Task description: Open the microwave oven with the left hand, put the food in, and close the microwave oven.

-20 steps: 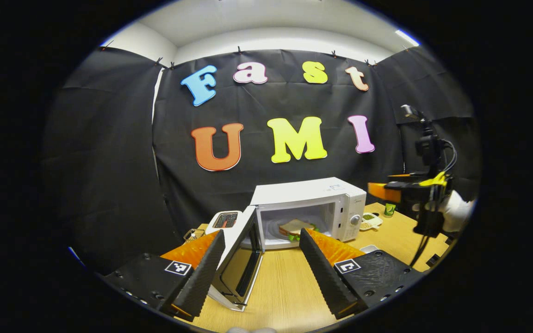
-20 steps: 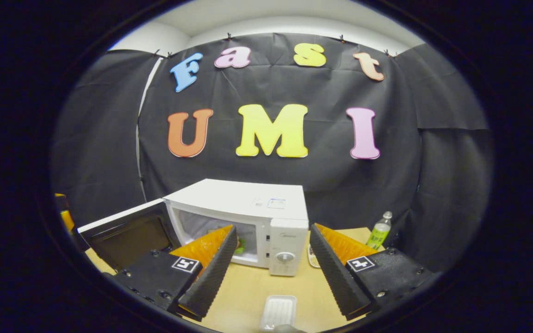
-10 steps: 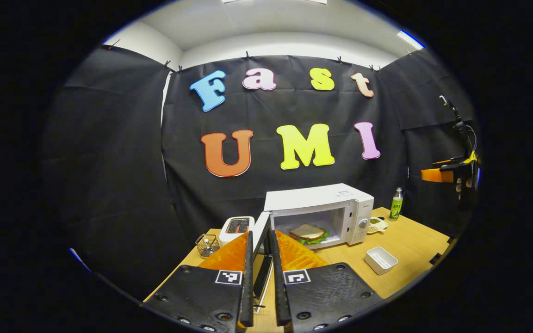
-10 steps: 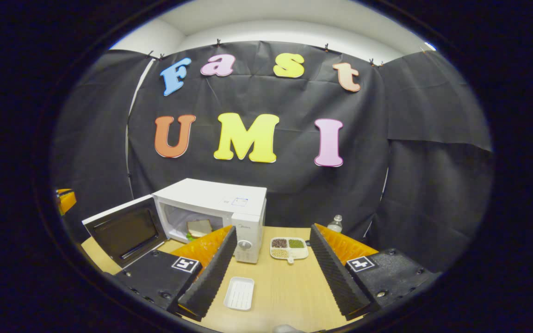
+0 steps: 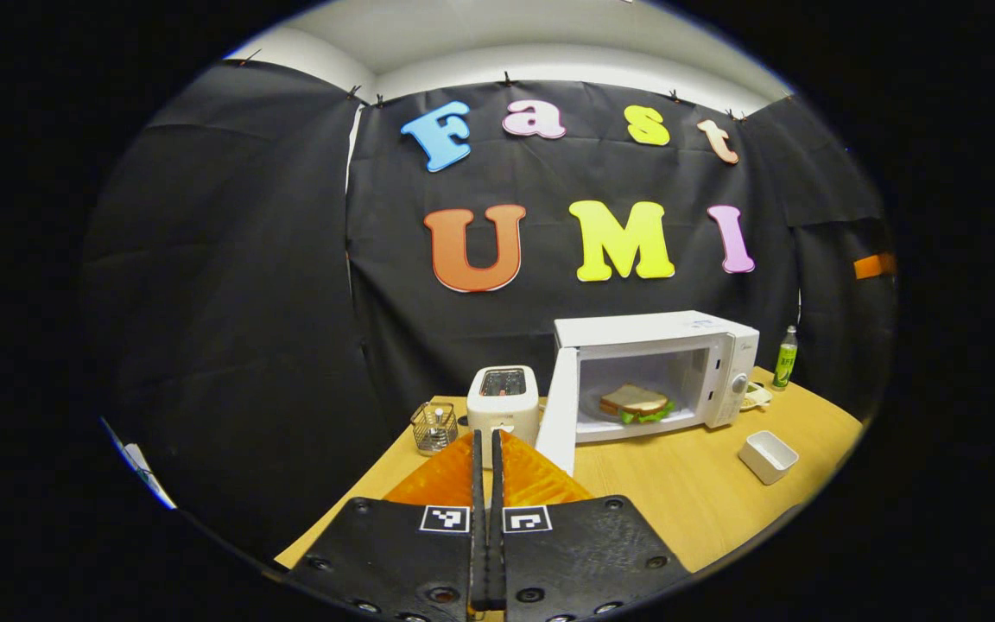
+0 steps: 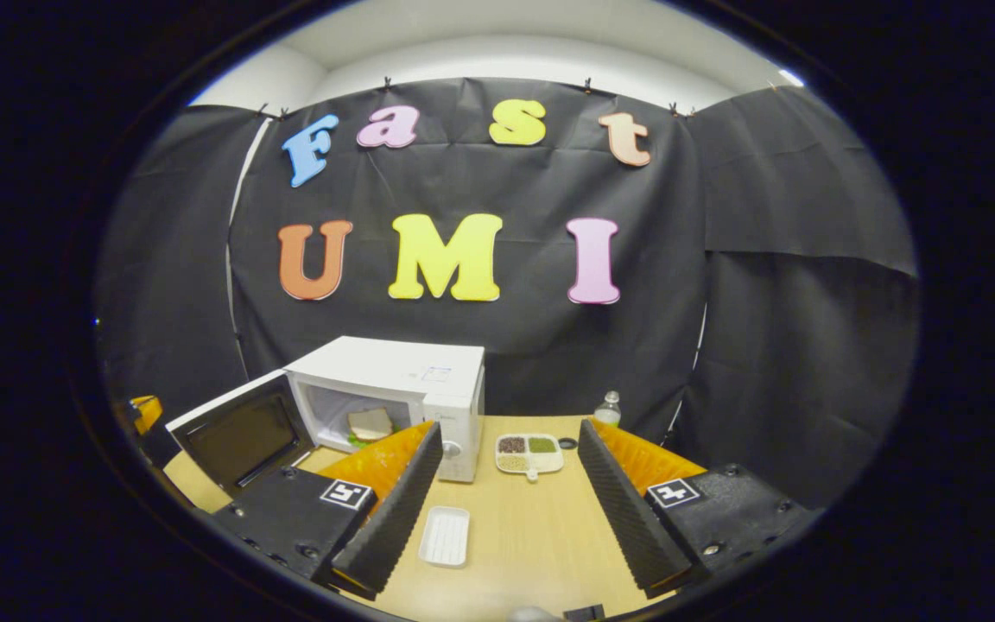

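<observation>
Sandwich inside microwave; door ajar, light, stiff, push outer edge. Left claw together, right claw apart.

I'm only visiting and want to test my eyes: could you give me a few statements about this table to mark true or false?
1. The microwave door is shut. False: it stands open.
2. A sandwich lies inside the microwave. True.
3. The left gripper has its jaws wide apart. False: they are together, holding nothing.
4. The right gripper is open. True.
5. The white tray holds the sandwich. False: it is empty.
</observation>
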A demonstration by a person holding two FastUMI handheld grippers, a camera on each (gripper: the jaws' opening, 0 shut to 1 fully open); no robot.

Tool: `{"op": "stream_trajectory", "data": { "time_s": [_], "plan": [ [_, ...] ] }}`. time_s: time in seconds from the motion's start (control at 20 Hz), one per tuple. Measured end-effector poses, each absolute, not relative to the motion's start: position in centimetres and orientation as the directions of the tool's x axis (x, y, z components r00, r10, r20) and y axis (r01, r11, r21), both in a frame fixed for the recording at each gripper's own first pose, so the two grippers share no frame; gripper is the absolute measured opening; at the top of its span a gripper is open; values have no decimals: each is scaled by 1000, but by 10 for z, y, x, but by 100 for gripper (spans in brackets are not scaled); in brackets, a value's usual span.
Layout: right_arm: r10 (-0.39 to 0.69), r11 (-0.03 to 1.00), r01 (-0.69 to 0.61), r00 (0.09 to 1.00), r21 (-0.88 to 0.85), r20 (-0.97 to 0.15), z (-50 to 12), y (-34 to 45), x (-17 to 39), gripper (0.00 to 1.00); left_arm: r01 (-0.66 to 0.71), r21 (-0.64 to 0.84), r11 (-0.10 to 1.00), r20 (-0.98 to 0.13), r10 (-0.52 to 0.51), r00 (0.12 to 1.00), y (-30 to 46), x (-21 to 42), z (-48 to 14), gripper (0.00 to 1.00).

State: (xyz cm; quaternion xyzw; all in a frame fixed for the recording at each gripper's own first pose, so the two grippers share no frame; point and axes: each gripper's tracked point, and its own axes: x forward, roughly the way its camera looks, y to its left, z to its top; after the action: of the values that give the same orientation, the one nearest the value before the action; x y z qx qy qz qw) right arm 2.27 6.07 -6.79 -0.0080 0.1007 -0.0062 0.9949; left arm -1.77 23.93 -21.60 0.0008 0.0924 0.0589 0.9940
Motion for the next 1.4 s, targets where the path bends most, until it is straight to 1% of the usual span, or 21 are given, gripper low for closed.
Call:
{"op": "stream_trajectory", "data": {
  "time_s": [0.05, 0.1, 0.15, 0.25, 0.3, 0.4, 0.45, 0.5, 0.55, 0.65, 0.8, 0.85, 0.9, 1.25, 1.3, 1.35, 1.4],
  "plan": [
    [-22, 1000, 19, 978, -18, -205, -68, 58, 21, 100, -129, 13, 992, -195, 129, 972, 246, -16, -227, 0],
    [-27, 1000, 24, 978, -19, -208, -69, 56, 19, 92, -135, 6, 991, -207, 134, 969, 252, -15, -235, 0],
    [-33, 999, 29, 977, -19, -211, -70, 55, 18, 92, -143, 6, 990, -219, 141, 965, 255, -14, -243, 0],
    [-32, 999, 31, 974, -10, -225, -74, 55, 15, 92, -125, -4, 992, -244, 120, 962, 251, -10, -261, 0],
    [-33, 999, 32, 972, -7, -232, -78, 55, 14, 100, -119, 0, 993, -257, 115, 960, 248, -10, -265, 0],
    [-34, 999, 34, 971, -4, -238, -80, 55, 13, 100, -107, 30, 994, -257, 111, 960, 246, -10, -265, 0],
    [-30, 1000, 30, 972, -2, -234, -80, 56, 14, 92, -102, 25, 994, -256, 105, 961, 244, -10, -263, 0],
    [-28, 1000, 28, 972, -4, -232, -80, 56, 15, 100, -92, 21, 996, -256, 95, 962, 238, -10, -262, 0],
    [-23, 1000, 23, 973, 0, -231, -80, 56, 16, 92, -81, 29, 996, -259, 86, 962, 231, -10, -262, 0],
    [-10, 1000, 13, 973, 12, -232, -81, 57, 16, 92, -68, 46, 997, -265, 78, 961, 220, -12, -261, 0],
    [-1, 1000, 8, 971, 27, -239, -85, 53, 20, 92, -32, 44, 998, -264, 43, 964, 193, -12, -258, 0],
    [5, 999, 3, 970, 34, -242, -87, 51, 21, 100, -21, 42, 999, -268, 32, 963, 183, -11, -259, 0],
    [9, 999, 0, 969, 36, -247, -88, 51, 22, 92, -6, 35, 999, -269, 15, 963, 172, -11, -260, 0],
    [20, 999, -11, 967, 36, -255, -87, 33, 23, 92, 122, 30, 992, -273, -109, 956, 83, 8, -260, 0],
    [21, 999, -12, 967, 35, -255, -87, 30, 24, 100, 141, 31, 990, -271, -128, 954, 71, 11, -260, 0],
    [19, 999, -10, 966, 35, -256, -87, 24, 24, 92, 158, 31, 987, -271, -144, 952, 60, 15, -261, 0],
    [20, 999, -11, 965, 35, -260, -85, 17, 24, 92, 170, 36, 985, -271, -154, 950, 50, 20, -260, 0]
  ]
}}
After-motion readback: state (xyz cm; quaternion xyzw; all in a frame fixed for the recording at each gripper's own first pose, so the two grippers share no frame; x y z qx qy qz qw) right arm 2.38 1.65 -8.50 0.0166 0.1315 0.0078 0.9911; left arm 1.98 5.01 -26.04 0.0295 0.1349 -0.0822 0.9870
